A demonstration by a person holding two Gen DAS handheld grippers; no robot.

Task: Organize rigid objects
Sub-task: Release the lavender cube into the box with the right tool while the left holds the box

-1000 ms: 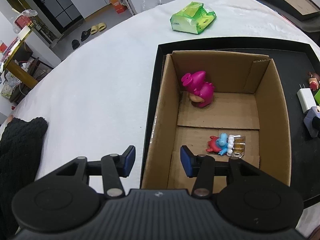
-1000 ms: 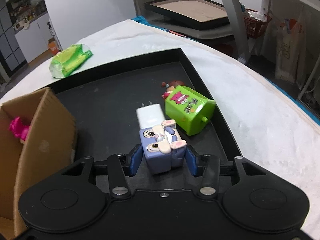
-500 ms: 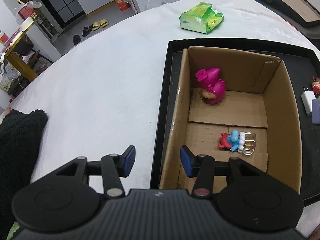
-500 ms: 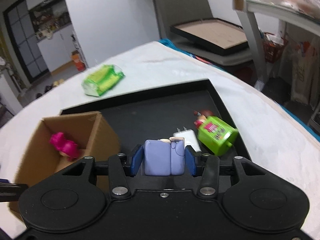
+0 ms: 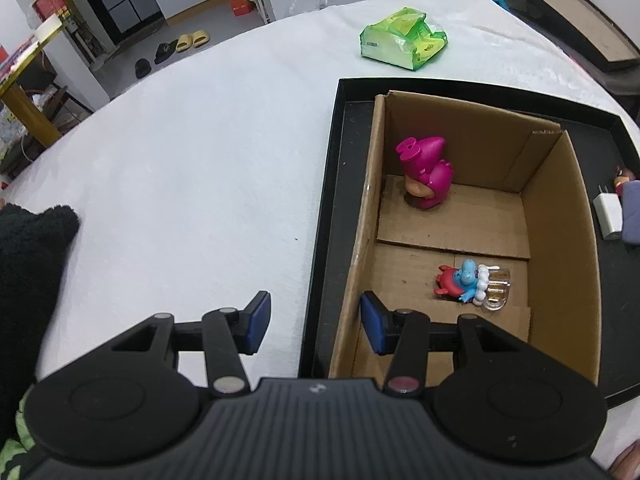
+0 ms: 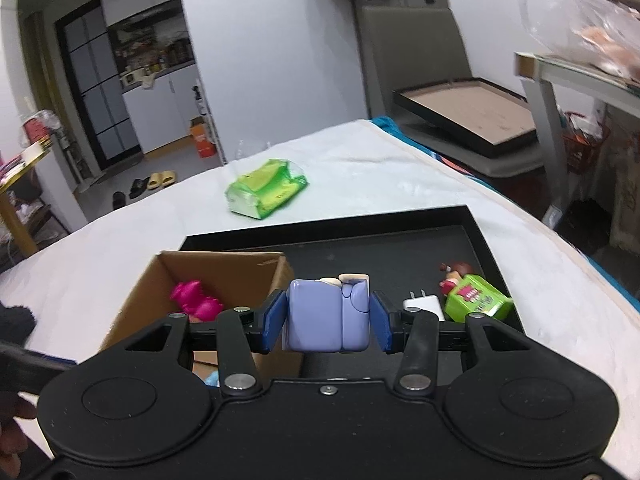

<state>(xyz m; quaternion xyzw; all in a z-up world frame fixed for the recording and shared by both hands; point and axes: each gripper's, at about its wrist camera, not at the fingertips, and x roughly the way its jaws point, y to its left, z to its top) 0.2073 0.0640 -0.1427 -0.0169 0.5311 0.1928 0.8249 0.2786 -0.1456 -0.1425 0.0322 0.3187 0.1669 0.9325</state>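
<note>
My right gripper (image 6: 326, 326) is shut on a lavender block toy (image 6: 326, 316) and holds it in the air above the black tray (image 6: 360, 256), just right of the cardboard box (image 6: 224, 280). My left gripper (image 5: 312, 322) is open and empty, straddling the box's near left wall (image 5: 360, 264). Inside the box stand a magenta figure (image 5: 426, 178) and a small red and blue figure (image 5: 466, 284). On the tray to the right lie a white charger (image 6: 424, 306), a green block toy (image 6: 478, 300) and a small brown-haired figure (image 6: 454, 276).
A green tissue pack (image 5: 404, 38) lies on the white cloth beyond the tray. A black fuzzy sleeve (image 5: 28, 276) is at the left. The tray's black rim (image 5: 324, 216) runs along the box's left side. A second framed tray (image 6: 468, 114) sits off the table.
My right gripper has lifted the lavender block off the tray and carried it up and toward the box. My left gripper has shifted left, staying open.
</note>
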